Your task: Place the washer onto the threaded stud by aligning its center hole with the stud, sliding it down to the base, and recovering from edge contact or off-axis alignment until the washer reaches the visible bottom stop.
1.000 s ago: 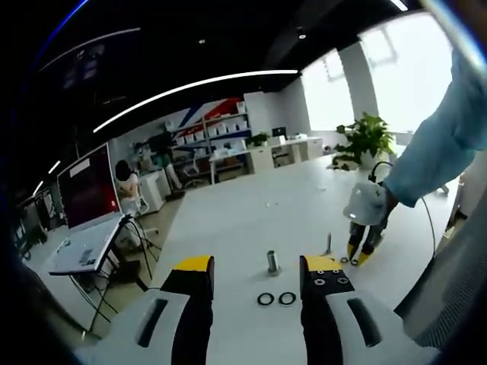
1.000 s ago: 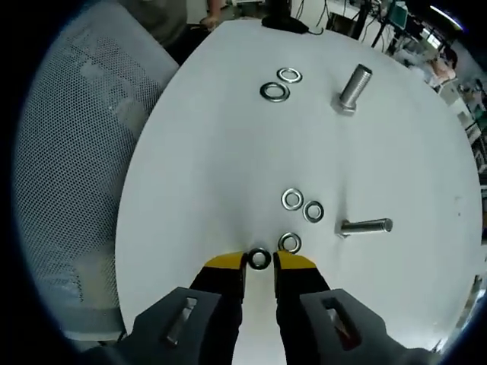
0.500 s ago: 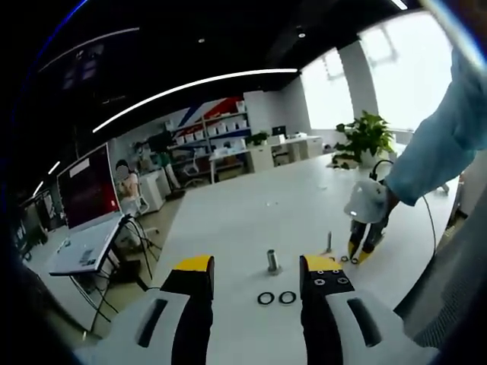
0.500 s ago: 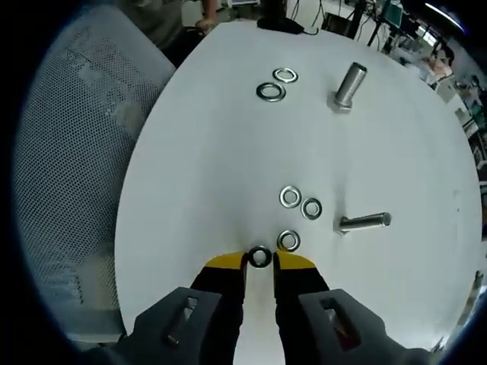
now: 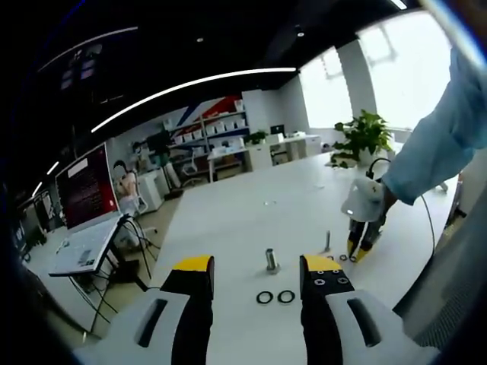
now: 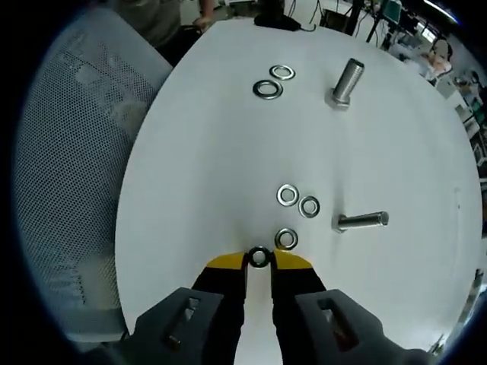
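In the right gripper view my right gripper [image 6: 259, 261] is shut on a dark washer [image 6: 259, 257], held between its yellow tips just above the white table [image 6: 198, 175]. Three loose washers lie just past it: one [image 6: 285, 238] close by and two [image 6: 287, 195] [image 6: 309, 206] farther off. A thin threaded stud [image 6: 367, 220] stands to their right. A thick stud [image 6: 344, 82] stands farther away, with two washers [image 6: 267, 89] beside it. In the left gripper view my left gripper [image 5: 257, 264] is open, with nothing between its jaws. Beyond it are the thick stud [image 5: 270, 260] and two washers [image 5: 275, 296]. The right gripper [image 5: 361, 245] hangs by the thin stud [image 5: 327, 242].
A grey mesh chair [image 6: 68, 152] stands against the table's left edge in the right gripper view. A sleeved arm [image 5: 434, 152] reaches in from the right of the left gripper view. A monitor on a stand [image 5: 87, 198] stands off the table's left side.
The right gripper view has shifted slightly, with the loose washers and studs sitting a little higher in it. The washer stays held. The left gripper has not moved.
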`<state>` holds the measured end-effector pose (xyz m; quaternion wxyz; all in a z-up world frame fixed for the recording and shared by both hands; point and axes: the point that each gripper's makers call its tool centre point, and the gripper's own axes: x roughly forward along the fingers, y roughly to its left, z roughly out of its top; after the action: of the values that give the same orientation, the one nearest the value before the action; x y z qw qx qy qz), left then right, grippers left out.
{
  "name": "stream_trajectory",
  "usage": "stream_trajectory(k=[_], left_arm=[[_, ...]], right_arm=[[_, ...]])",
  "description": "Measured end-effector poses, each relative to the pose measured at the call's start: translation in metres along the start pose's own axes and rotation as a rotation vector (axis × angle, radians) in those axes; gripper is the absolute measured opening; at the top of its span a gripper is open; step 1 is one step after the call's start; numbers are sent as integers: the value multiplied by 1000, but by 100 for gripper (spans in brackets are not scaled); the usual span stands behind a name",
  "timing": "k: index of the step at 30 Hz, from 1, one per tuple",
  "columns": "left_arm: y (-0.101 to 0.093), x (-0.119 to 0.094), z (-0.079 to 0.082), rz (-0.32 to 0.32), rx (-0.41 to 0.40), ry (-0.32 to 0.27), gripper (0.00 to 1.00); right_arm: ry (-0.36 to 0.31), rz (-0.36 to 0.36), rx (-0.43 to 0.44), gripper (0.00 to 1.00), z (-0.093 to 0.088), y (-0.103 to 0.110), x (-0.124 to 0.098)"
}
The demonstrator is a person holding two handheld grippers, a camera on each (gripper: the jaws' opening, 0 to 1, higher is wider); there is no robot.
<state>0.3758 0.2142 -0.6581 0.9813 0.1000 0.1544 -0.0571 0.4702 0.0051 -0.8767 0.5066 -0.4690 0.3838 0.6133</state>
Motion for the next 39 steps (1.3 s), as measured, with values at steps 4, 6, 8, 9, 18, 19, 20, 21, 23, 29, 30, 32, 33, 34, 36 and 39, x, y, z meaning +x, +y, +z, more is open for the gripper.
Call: stream_trajectory(k=[4, 6, 8, 9, 18, 19, 20, 21, 23, 29, 30, 32, 33, 34, 36, 39], left_arm=[[-1, 0, 0, -4, 1, 2, 43], [-1, 1, 0, -6, 0, 4, 43], [-1, 1, -1, -8, 2, 5, 43], [-2, 1, -1, -8, 2, 6, 43], [-2, 1, -1, -9, 9, 9, 43], [-2, 1, -1, -8, 10, 9, 43], [-2, 1, -1, -7, 9, 9, 43], [-2, 1, -1, -7, 10, 9, 43], [-2, 1, -1, -8, 11, 9, 43], [-3, 1, -1, -11, 13, 10, 43], [-3, 1, -1, -10, 13, 9, 43], [-3, 1, -1, -9, 15, 9, 43], [-3, 1, -1, -9, 15, 9, 43], [-3, 1, -1, -8, 15, 8, 43], [-3, 1, -1, -8, 13, 7, 43], [-3, 0, -1, -8, 13, 6, 43]], right_arm=[[8, 11, 10, 12, -3, 0, -5], [10, 13, 13, 12, -3, -1, -8], [9, 13, 15, 12, -4, -2, -10], [11, 11, 15, 12, -4, -3, -11], [25, 29, 16, 12, -4, -3, -22], [26, 30, 14, 12, -4, -3, -23], [26, 30, 12, 12, -4, -3, -24], [25, 30, 6, 12, -2, -3, -25], [22, 25, -1, 12, 1, -6, -29], [6, -1, -8, 12, 13, -24, -45], [5, -7, -8, 12, 16, -28, -48], [6, -23, -16, 12, 18, -36, -53], [6, -26, -17, 12, 20, -38, -55], [5, -33, -18, 12, 21, -42, -57], [7, -38, -21, 12, 24, -47, -59], [22, -54, -34, 12, 27, -56, -61]])
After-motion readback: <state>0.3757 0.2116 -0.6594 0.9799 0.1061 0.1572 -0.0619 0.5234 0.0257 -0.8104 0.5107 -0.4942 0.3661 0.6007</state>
